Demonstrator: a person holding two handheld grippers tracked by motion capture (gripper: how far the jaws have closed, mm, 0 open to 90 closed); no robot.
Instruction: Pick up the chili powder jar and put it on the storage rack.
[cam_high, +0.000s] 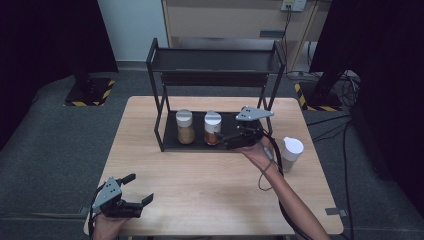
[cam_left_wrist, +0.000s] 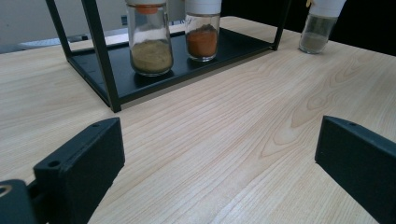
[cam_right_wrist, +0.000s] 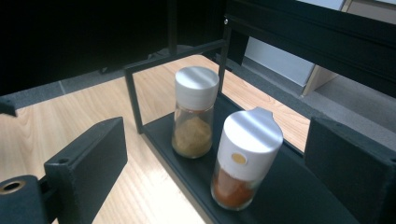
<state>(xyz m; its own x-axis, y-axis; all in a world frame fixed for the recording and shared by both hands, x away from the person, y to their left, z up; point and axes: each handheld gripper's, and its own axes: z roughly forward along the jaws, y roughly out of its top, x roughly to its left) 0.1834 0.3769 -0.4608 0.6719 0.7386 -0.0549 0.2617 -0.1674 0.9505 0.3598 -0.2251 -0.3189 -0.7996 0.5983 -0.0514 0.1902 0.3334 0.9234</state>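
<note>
So the black two-tier rack (cam_high: 167, 60) stood at the far middle of the wooden table (cam_high: 200, 185), its low shelf taking jars in a row. The yellow-spice jar (cam_high: 185, 126) sat at its left, the red-spice jar (cam_high: 212, 128) just beside it, upright on the shelf. The right gripper (cam_high: 231, 138) hung just right of that red jar, jaws apart and clear of it, looking like a fresh set-down. A third jar (cam_high: 291, 154) waited off the rack, at the right. The left gripper (cam_high: 135, 192) idled near, jaws wide, nothing between them.
</note>
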